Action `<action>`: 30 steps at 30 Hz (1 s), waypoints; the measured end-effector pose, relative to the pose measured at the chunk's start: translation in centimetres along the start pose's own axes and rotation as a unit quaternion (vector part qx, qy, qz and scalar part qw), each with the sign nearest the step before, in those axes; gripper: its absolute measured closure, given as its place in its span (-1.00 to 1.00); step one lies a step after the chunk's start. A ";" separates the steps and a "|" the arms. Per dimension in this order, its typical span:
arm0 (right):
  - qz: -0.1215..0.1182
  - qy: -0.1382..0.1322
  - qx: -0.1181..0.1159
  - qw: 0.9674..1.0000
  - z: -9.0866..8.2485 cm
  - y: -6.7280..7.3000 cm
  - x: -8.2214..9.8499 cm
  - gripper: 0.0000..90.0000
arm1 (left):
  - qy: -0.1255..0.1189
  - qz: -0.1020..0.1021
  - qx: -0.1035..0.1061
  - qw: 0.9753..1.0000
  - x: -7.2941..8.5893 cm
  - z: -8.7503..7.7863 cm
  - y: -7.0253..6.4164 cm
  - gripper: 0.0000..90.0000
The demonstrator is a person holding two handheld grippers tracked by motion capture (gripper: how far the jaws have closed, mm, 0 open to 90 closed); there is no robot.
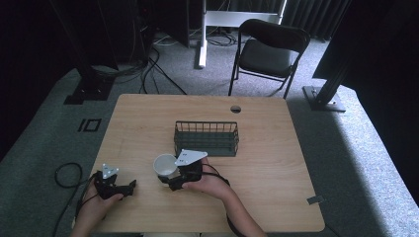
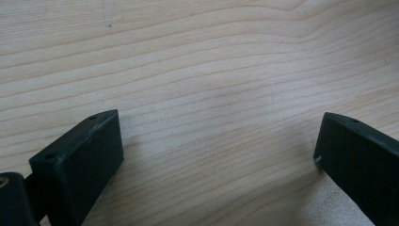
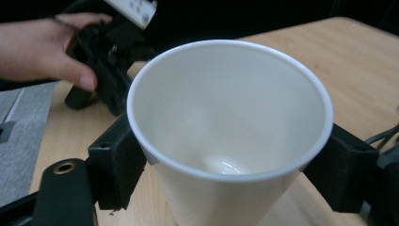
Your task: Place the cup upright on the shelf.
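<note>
My right gripper [image 1: 165,180] clamped on white cup [image 1: 164,165], upright, just in front of wire basket [image 1: 206,138]. My left gripper [image 2: 219,155] jaws apart over bare table [image 2: 197,61], near left edge.

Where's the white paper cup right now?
In the high view the white paper cup sits near the table's front middle, held between the right gripper fingers, just in front of the dark wire basket.

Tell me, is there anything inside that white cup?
The white cup, held by the right gripper, looks empty: bare white walls and a shiny bottom. What lies beneath it is hidden by the cup itself.
</note>
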State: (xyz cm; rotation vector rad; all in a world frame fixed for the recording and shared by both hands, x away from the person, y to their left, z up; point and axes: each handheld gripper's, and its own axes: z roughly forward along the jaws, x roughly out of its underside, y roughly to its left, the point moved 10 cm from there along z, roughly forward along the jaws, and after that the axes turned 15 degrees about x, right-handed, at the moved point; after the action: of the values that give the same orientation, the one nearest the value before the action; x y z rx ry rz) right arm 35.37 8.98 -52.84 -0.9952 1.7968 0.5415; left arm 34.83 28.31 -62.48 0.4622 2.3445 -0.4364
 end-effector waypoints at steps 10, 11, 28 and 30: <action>0.020 -0.048 0.047 0.998 -1.4 -2.1 -3.4 -0.54 | 0.000 0.000 0.000 1.000 0.0 0.0 0.0 -0.95; 0.029 -0.057 0.057 0.996 -1.6 -2.4 -3.9 -0.54 | 0.000 0.000 0.000 1.000 0.0 0.0 0.0 -0.95; 0.057 -0.112 0.226 0.966 -4.3 -8.7 -8.7 -0.54 | 0.000 -0.001 0.000 1.000 0.0 0.0 0.0 -0.95; 0.057 -0.109 0.240 0.963 -4.3 -9.4 -8.7 -0.54 | 0.001 0.000 0.000 1.000 0.0 0.0 0.0 -0.95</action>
State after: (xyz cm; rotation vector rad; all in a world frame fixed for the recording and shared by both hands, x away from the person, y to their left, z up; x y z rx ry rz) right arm 42.42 3.89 -42.53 -0.4814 1.6801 0.2491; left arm 34.82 28.31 -62.47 0.4616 2.3458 -0.4368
